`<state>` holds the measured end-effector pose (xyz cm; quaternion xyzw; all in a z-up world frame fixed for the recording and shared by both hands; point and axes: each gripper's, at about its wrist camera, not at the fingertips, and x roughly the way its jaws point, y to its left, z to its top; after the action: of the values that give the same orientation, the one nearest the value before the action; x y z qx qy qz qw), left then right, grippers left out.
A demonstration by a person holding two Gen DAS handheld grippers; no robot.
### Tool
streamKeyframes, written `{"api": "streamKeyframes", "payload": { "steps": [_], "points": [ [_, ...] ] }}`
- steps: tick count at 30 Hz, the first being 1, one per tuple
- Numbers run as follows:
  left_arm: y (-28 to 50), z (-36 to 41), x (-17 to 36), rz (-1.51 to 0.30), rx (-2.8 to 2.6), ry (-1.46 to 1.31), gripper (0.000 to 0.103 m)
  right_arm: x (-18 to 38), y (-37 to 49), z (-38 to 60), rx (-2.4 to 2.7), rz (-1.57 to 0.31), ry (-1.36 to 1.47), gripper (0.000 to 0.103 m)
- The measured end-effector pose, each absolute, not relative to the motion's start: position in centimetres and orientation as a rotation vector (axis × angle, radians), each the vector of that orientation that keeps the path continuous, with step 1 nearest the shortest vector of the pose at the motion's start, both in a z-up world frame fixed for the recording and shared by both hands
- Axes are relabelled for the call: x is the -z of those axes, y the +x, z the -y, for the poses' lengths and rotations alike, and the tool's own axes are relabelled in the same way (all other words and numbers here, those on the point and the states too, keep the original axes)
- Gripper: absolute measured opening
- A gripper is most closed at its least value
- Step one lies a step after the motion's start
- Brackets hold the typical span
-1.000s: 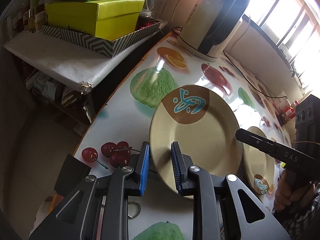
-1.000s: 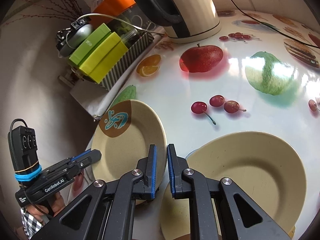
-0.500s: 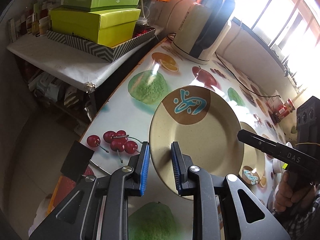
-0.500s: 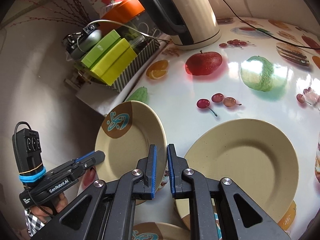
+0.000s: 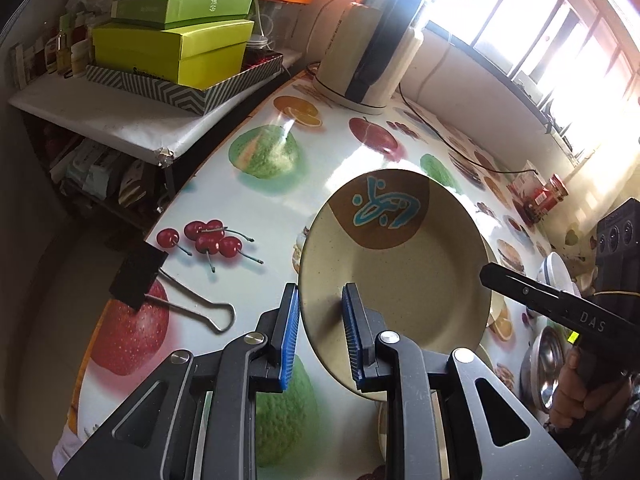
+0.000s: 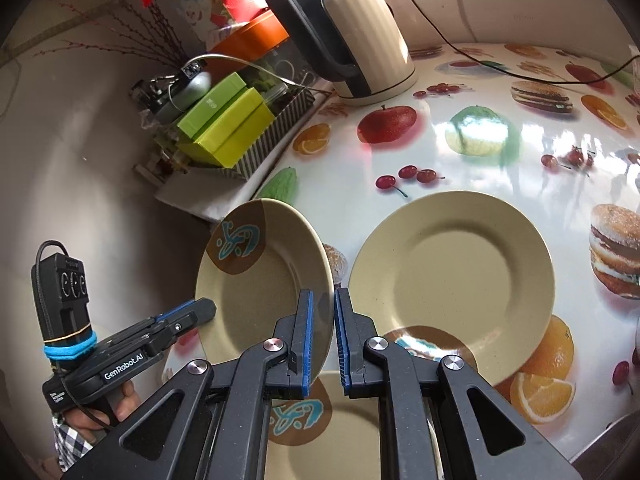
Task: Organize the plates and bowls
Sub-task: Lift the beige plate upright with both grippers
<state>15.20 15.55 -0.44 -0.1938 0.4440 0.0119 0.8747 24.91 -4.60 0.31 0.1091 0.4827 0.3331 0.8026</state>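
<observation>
A beige plate (image 5: 404,280) with a brown patch and a blue mark hangs tilted above the fruit-print table (image 5: 328,152). My left gripper (image 5: 320,296) is shut on its near rim. In the right wrist view the same plate (image 6: 260,288) has its right rim between the pads of my right gripper (image 6: 322,296), which is shut on it. The left gripper (image 6: 208,306) meets that plate's opposite rim. A second beige plate (image 6: 452,280) lies flat on the table to the right. A third plate (image 6: 332,432) lies below my right fingers.
A cream and black kettle (image 5: 368,64) stands at the table's far end, its cable trailing right. Green boxes (image 5: 172,52) sit in a striped tray on a side shelf. A binder clip (image 5: 160,288) grips the table edge. A steel bowl (image 5: 546,360) and a white bowl (image 5: 560,276) are at right.
Both grippers have risen and drawn back from the kettle with the plate between them. More table shows under it, and the third plate has come into the right view.
</observation>
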Motion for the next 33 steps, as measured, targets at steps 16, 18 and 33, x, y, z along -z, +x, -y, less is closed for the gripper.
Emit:
{"api": "streamKeyframes", "payload": {
  "steps": [16, 18, 33],
  "points": [
    [12.5, -11.5, 1.9, -0.98, 0.04, -0.38, 0.023, 0.5, 19.6, 9.5, -0.641, -1.044, 0.29, 0.011],
    [12.2, -11.1, 2.1, -0.985, 0.046, -0.374, 0.023, 0.6, 19.0, 10.0, -0.634, -1.049, 0.292, 0.011],
    [11.3, -9.3, 3.2, -1.037, 0.08, -0.346, 0.023, 2.0, 16.4, 12.0, -0.575, -1.083, 0.315, 0.011]
  ]
}}
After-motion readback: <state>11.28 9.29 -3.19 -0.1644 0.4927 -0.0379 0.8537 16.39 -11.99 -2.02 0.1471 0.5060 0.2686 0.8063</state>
